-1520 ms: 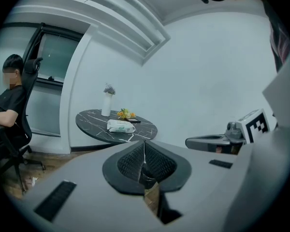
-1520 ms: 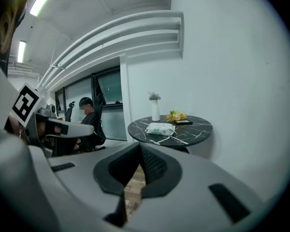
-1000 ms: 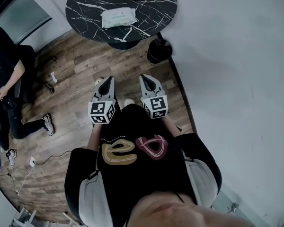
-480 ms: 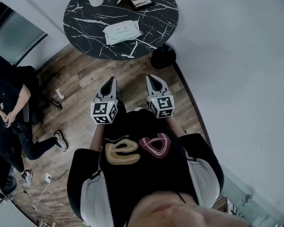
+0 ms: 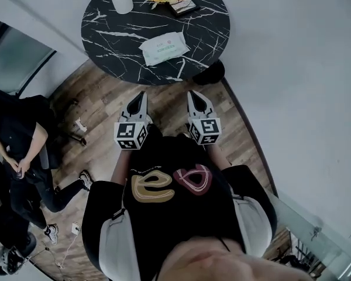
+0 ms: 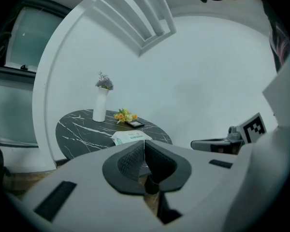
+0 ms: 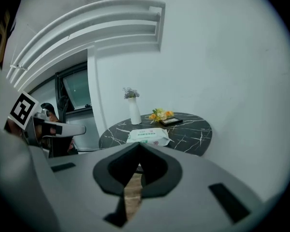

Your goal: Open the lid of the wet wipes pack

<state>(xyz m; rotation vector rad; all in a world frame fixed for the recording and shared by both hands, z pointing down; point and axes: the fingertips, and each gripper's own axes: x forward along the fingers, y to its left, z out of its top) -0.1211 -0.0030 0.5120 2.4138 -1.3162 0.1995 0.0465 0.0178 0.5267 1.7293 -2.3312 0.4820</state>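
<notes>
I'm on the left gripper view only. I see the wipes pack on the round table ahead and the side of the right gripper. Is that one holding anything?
Observer: No. The right gripper view shows the right gripper shut, with nothing between its jaws.
Operator: Anything in my path as I walk up?
Observer: The head view shows a dark bin-like object partly under the near edge of the table, on the right gripper's side.
Operator: Anyone else nearby?
Observer: Yes, a person in dark clothes is at the left of the head view, away from the table.
</notes>
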